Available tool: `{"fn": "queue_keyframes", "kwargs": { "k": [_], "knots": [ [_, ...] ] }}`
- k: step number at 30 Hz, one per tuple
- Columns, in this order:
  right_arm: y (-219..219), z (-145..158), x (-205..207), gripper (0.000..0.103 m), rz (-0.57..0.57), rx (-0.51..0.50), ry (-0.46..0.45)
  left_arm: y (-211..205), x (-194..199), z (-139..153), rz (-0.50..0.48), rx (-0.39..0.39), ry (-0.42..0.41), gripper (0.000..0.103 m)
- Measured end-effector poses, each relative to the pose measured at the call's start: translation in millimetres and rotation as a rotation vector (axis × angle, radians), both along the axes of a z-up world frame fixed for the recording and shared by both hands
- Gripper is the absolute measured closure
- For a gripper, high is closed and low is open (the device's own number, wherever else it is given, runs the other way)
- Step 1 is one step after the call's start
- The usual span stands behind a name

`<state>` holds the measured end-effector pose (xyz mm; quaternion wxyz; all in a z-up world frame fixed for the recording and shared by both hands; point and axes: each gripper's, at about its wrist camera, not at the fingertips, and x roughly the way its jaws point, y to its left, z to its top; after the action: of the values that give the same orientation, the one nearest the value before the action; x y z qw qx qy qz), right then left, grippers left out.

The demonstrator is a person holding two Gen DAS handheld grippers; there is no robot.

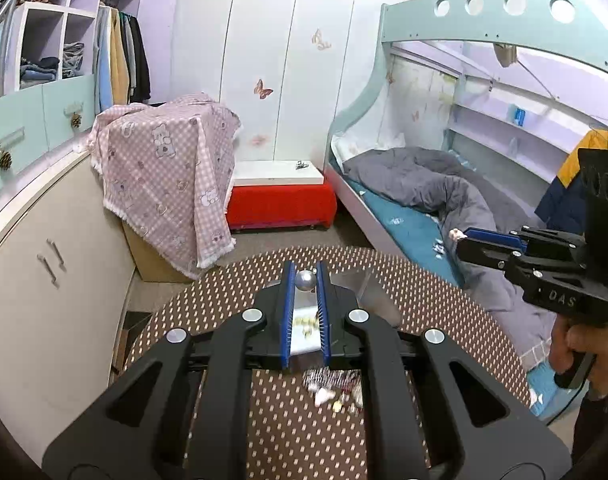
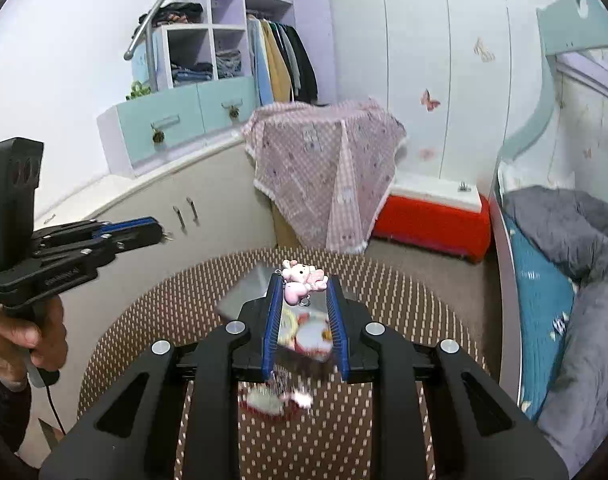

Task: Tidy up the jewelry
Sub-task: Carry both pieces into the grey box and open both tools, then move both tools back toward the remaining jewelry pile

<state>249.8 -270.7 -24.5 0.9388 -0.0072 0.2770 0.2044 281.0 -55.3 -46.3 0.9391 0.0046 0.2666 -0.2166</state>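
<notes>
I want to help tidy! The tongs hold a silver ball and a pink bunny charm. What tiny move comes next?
Probably lower the right tongs and set the pink bunny charm into the shiny box underneath, since both pieces hang above it.

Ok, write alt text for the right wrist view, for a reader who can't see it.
The right gripper holds a pink plush charm at its blue jaws, above a round table with a brown dotted cover. A shiny tray lies blurred beneath. At left, a hand holds the left gripper over the table's edge.
</notes>
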Motion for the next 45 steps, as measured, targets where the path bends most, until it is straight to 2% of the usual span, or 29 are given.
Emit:
{"fn": "queue_keyframes", "kwargs": {
  "k": [4,13,14,15,16,17,19,21,22,34,39,45],
  "knots": [
    [6,0,19,0.082,0.011,0.018,0.026,-11,20,0,-0.009,-0.023,0.036,0.092],
    [20,-33,61,0.082,0.016,0.047,0.153,-25,57,-19,-0.018,-0.021,0.129,0.091],
    [19,-37,65,0.081,0.000,0.051,0.168,-24,62,-21,-0.015,-0.017,0.148,0.085],
    [16,-40,68,0.080,-0.014,0.062,0.180,-22,65,-24,0.005,-0.008,0.164,0.068],
    [15,-42,69,0.072,-0.020,0.075,0.191,-18,66,-24,0.035,-0.005,0.162,0.020],
    [11,-45,70,0.066,-0.034,0.092,0.203,-12,63,-22,0.061,-0.026,0.127,0.005],
    [4,-46,67,0.025,-0.059,0.108,0.195,-4,58,-19,0.075,-0.044,0.099,0.005],
    [-1,-46,64,0.011,-0.086,0.120,0.181,2,57,-19,0.095,-0.040,0.105,0.005],
    [-4,-45,63,0.008,-0.095,0.130,0.178,7,55,-18,0.109,-0.042,0.102,0.005],
    [-23,-18,28,0.008,-0.154,0.177,0.101,36,9,-3,0.215,-0.044,0.021,0.005],
    [-24,-12,8,0.008,-0.156,0.177,0.078,43,-11,-6,0.230,-0.026,0.001,0.005],
    [-22,-14,-14,0.008,-0.149,0.167,0.074,43,-28,-21,0.234,-0.007,0.014,0.005]
  ]
}}
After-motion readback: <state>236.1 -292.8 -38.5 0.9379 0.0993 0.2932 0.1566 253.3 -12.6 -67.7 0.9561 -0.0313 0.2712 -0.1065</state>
